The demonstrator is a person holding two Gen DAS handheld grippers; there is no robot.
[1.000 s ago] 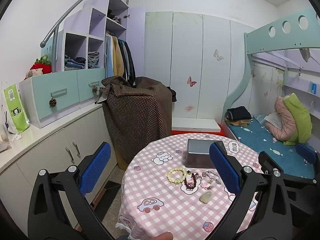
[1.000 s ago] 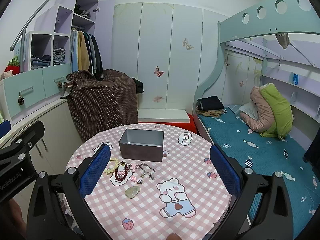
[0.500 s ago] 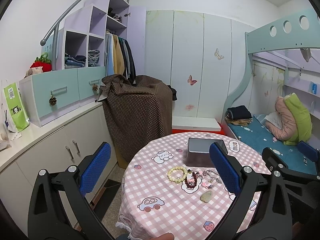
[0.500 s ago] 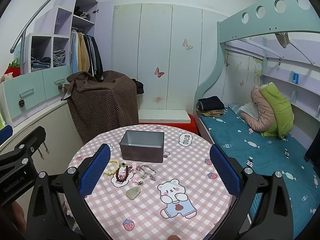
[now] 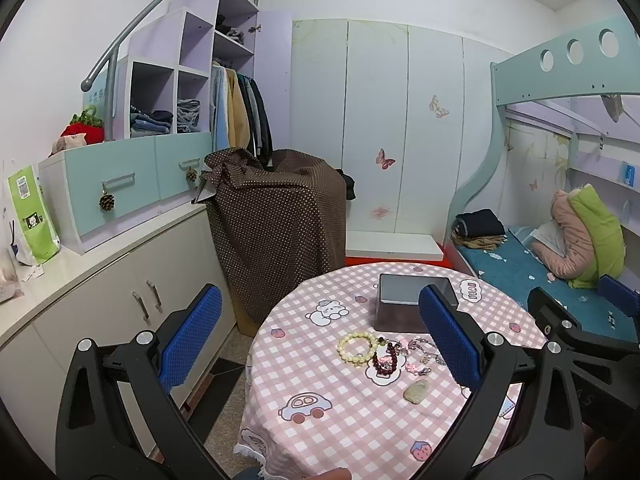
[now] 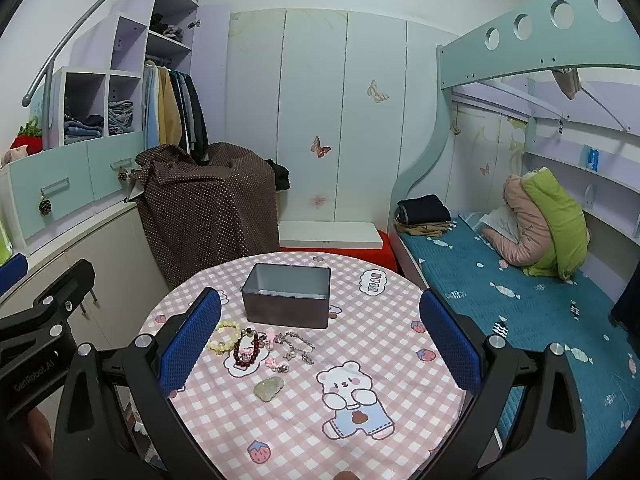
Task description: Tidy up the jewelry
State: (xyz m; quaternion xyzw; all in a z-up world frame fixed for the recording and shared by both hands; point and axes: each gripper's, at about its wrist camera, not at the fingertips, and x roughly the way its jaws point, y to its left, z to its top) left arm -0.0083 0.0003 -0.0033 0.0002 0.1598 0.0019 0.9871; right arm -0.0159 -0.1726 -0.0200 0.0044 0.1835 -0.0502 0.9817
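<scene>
On a round table with a pink checked cloth [image 6: 360,412] stands an open grey metal box [image 6: 286,300], also in the left wrist view [image 5: 404,308]. In front of it lie a pale yellow bead bracelet [image 6: 224,336], a dark red bead bracelet [image 6: 246,352], silver chains with pink charms [image 6: 292,346] and a pale green stone pendant [image 6: 269,387]. My right gripper [image 6: 320,344] is open and empty, held above the table's near side. My left gripper [image 5: 320,344] is open and empty, at the table's left edge. The jewelry [image 5: 384,356] shows between its fingers.
White cabinets with teal drawers [image 5: 120,184] run along the left wall. A brown dotted cloth [image 5: 280,216] covers something behind the table. A bunk bed with a teal mattress [image 6: 512,292] is on the right. The other gripper's body [image 6: 36,332] shows at the left.
Both grippers have drifted slightly back and up from the table. The jewelry and the box have not moved.
</scene>
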